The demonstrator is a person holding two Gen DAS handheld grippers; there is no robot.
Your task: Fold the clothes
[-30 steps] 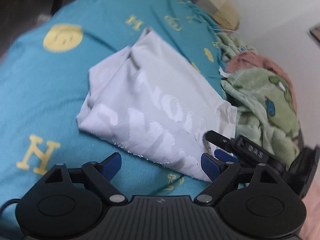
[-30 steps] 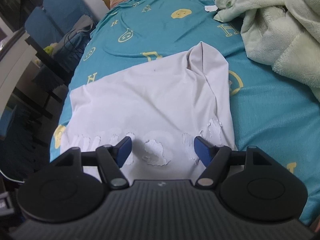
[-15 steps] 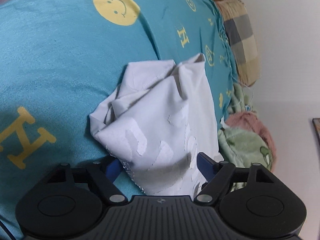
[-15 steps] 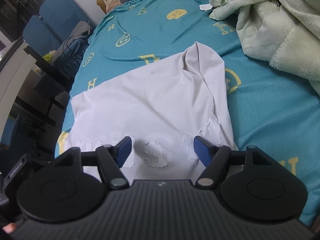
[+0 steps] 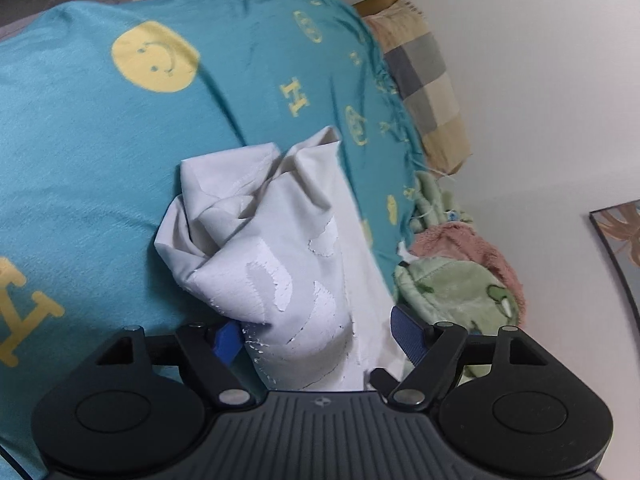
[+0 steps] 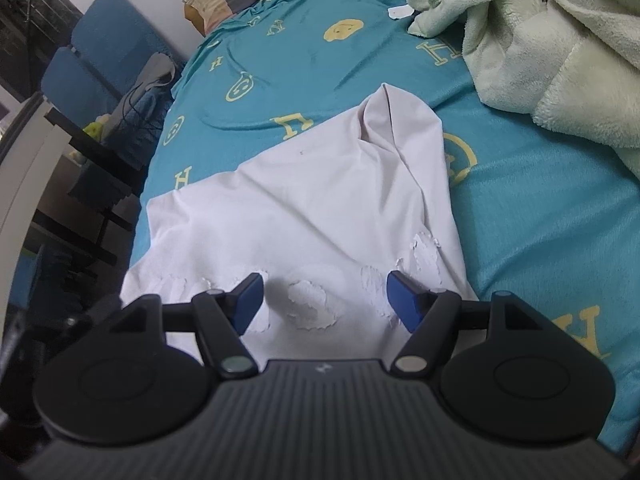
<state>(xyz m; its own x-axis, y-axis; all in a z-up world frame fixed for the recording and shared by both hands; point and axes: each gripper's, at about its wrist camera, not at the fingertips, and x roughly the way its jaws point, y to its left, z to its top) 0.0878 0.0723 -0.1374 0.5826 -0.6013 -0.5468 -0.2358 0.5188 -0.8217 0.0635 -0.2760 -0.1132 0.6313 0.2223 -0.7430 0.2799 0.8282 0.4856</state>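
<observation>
White t-shirt point(image 6: 320, 208) with cracked white print lies rumpled, partly folded, on teal bedsheet point(image 6: 540, 208).

We record a bed point(image 6: 540, 216) covered by a teal sheet printed with yellow letters and smiley faces. Directly on it lie a white printed T-shirt point(image 6: 320, 200), a pale green fleece blanket point(image 6: 540, 40) and a checked pillow point(image 5: 424, 72).

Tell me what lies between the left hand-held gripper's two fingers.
In the left wrist view, bunched white shirt cloth lies between the opening left hand-held gripper fingers.
</observation>
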